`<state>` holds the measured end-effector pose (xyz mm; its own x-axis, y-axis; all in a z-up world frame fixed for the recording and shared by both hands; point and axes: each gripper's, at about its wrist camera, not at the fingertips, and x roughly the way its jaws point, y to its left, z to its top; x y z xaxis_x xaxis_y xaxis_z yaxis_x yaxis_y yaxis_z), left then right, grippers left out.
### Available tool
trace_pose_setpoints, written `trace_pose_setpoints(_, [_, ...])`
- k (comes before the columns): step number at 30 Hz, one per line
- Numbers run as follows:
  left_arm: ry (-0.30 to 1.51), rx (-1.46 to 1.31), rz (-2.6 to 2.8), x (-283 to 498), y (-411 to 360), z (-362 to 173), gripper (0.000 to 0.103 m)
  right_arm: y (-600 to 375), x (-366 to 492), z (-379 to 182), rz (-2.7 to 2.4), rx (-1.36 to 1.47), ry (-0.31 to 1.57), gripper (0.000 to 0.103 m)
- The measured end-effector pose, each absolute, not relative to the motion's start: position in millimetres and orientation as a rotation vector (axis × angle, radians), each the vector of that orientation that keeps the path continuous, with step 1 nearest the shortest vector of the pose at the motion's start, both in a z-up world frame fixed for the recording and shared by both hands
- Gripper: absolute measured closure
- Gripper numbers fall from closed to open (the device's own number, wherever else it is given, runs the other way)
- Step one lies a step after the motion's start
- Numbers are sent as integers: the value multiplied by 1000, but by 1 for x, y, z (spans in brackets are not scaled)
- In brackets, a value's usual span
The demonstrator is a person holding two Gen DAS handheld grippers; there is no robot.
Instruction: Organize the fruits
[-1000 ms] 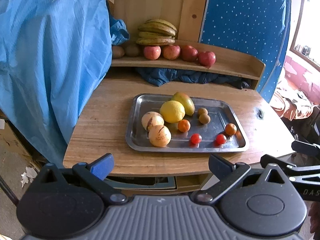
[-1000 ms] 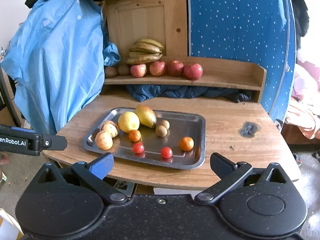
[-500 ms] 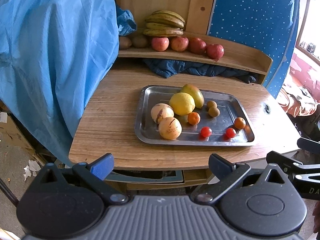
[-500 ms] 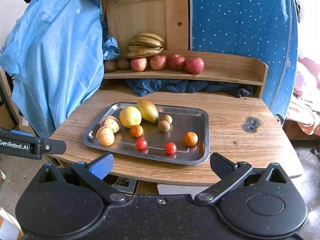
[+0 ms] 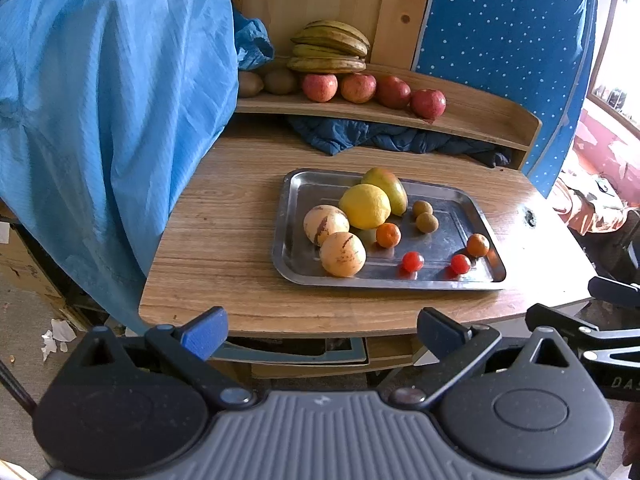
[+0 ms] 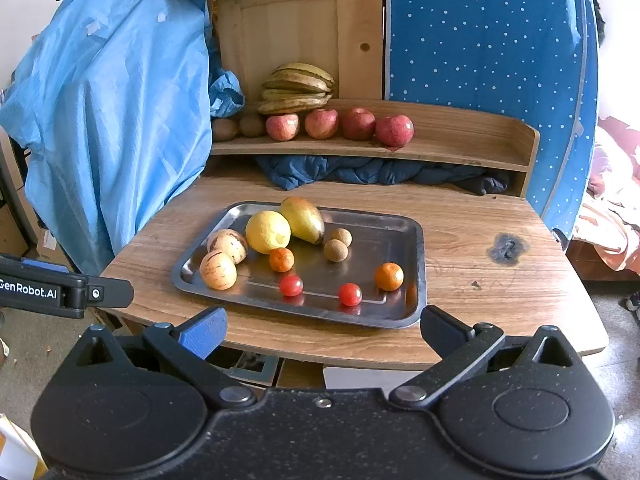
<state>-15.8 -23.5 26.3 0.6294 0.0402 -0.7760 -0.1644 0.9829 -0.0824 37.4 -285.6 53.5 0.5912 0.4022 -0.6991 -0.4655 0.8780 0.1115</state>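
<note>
A steel tray point(image 5: 288, 216) point(image 6: 412, 240) on the wooden table holds a lemon point(image 5: 365, 206) point(image 6: 267, 231), a mango point(image 5: 390, 188) point(image 6: 302, 219), two striped pale melons point(image 5: 342, 254) point(image 6: 218, 270), two small oranges point(image 5: 388, 235) point(image 6: 388, 276), two cherry tomatoes point(image 5: 413, 261) point(image 6: 350, 293) and two brown longans point(image 5: 427, 222) point(image 6: 335, 250). Bananas point(image 5: 328, 52) point(image 6: 296, 88), several red apples point(image 5: 358, 88) point(image 6: 322, 124) and kiwis point(image 5: 280, 80) point(image 6: 226, 129) sit on the rear shelf. My left gripper point(image 5: 322, 326) and right gripper point(image 6: 324, 326) both hang open before the table's front edge, holding nothing.
A light blue cloth point(image 5: 100, 100) point(image 6: 112, 100) drapes along the table's left side. A dark blue cloth point(image 5: 360, 134) point(image 6: 360, 172) is bunched under the shelf. A dotted blue panel point(image 6: 480, 40) stands at the back right. A dark burn mark point(image 6: 507, 248) lies right of the tray.
Both grippers have drawn closer to the table and shifted slightly, so the tray looks larger in both views. No fruit has moved, and both stay open.
</note>
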Motion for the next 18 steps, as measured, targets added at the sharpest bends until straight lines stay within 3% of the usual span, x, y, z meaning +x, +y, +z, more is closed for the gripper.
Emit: trace_pose_setpoints(18, [890,-152,112,-18,-25,26,1,-286,34,55,508,-88,793,1])
